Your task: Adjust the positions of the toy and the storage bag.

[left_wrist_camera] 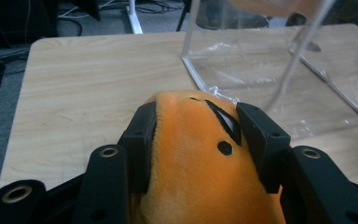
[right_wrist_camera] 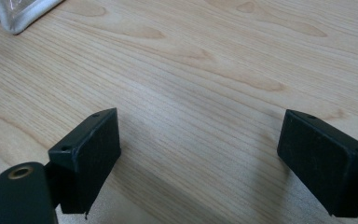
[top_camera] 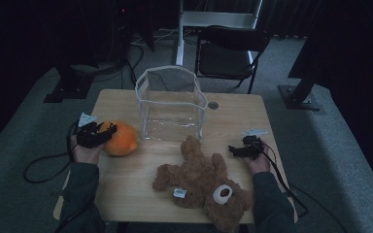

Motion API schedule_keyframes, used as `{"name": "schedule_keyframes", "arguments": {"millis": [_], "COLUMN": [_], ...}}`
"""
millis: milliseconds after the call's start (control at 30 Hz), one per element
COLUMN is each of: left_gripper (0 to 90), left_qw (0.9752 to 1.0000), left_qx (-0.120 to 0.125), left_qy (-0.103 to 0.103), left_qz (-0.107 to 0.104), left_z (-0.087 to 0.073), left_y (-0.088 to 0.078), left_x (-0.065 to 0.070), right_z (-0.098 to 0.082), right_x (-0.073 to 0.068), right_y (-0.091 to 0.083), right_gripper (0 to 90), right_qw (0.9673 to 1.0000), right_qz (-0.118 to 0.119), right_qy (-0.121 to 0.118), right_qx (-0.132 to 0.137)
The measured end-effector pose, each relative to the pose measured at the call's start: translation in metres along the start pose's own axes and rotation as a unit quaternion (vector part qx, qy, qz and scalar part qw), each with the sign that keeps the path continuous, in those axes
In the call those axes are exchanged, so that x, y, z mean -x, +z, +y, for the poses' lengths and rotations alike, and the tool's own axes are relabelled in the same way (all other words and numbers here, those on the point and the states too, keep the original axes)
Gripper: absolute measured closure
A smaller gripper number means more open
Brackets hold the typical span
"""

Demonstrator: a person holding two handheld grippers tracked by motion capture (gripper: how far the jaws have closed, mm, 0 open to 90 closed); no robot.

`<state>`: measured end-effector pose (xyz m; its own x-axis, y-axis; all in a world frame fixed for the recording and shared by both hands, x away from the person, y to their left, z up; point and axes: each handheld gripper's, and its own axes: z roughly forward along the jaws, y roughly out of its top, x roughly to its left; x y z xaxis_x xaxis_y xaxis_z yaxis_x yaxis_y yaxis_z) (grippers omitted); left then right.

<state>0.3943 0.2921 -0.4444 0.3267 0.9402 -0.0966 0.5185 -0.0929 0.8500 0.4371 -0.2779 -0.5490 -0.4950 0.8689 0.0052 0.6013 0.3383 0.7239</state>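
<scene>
An orange plush toy [top_camera: 120, 139] sits at the table's left side, and my left gripper [top_camera: 108, 133] is shut on it. In the left gripper view both pads press into the orange plush [left_wrist_camera: 200, 158], which bulges between them. A clear plastic bag [top_camera: 171, 104] with a white rim stands upright behind the middle of the table, just right of the plush. A brown teddy bear [top_camera: 204, 184] lies on its back near the front edge. My right gripper [top_camera: 231, 150] rests by the bear's right side, open, with bare wood between its jaws [right_wrist_camera: 200, 154].
The light wooden table [top_camera: 126, 184] has a small round grommet [top_camera: 213, 105] behind the bag. A dark folding chair [top_camera: 228, 51] and a white stand [top_camera: 218, 19] are beyond the far edge. Cables trail off both sides.
</scene>
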Motion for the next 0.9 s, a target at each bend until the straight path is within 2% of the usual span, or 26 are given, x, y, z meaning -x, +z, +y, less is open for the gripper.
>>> {"name": "schedule_keyframes", "arguments": {"millis": [400, 567, 667, 700, 767, 833, 867, 900], "left_gripper": [52.4, 52.4, 52.2, 52.2, 51.4, 50.6, 50.0, 49.3], "left_qw": [0.9994, 0.9986, 0.9981, 0.9975, 0.9974, 0.9977, 0.9975, 0.9968], "left_qx": [0.017, 0.025, 0.029, 0.029, 0.024, -0.002, -0.002, 0.01], "left_qy": [-0.002, -0.02, -0.026, -0.035, -0.046, -0.051, -0.053, -0.068], "left_qz": [0.032, 0.043, 0.049, 0.054, 0.05, 0.045, 0.046, 0.041], "left_z": [0.032, 0.04, 0.04, 0.036, 0.028, 0.017, 0.012, 0.009], "left_y": [0.028, 0.044, 0.05, 0.057, 0.068, 0.083, 0.087, 0.087], "left_x": [-0.014, -0.02, -0.021, -0.022, -0.023, -0.025, -0.026, -0.029], "right_z": [0.0, 0.0, 0.0, 0.0, 0.0, 0.0, 0.0, 0.0], "right_x": [0.0, 0.0, 0.0, 0.0, 0.0, 0.0, 0.0, 0.0], "right_y": [0.0, 0.0, 0.0, 0.0, 0.0, 0.0, 0.0, 0.0], "right_gripper": [12.3, 12.3, 12.3, 12.3, 12.3, 12.3, 12.3, 12.3], "right_qw": [1.0, 1.0, 1.0, 1.0, 1.0, 1.0, 1.0, 1.0], "right_qz": [0.0, 0.0, 0.0, 0.0, 0.0, 0.0, 0.0, 0.0], "right_qy": [0.001, 0.001, 0.001, 0.001, 0.001, 0.001, 0.001, 0.001], "right_qx": [0.0, 0.0, 0.0, 0.0, 0.0, 0.0, 0.0, 0.0]}}
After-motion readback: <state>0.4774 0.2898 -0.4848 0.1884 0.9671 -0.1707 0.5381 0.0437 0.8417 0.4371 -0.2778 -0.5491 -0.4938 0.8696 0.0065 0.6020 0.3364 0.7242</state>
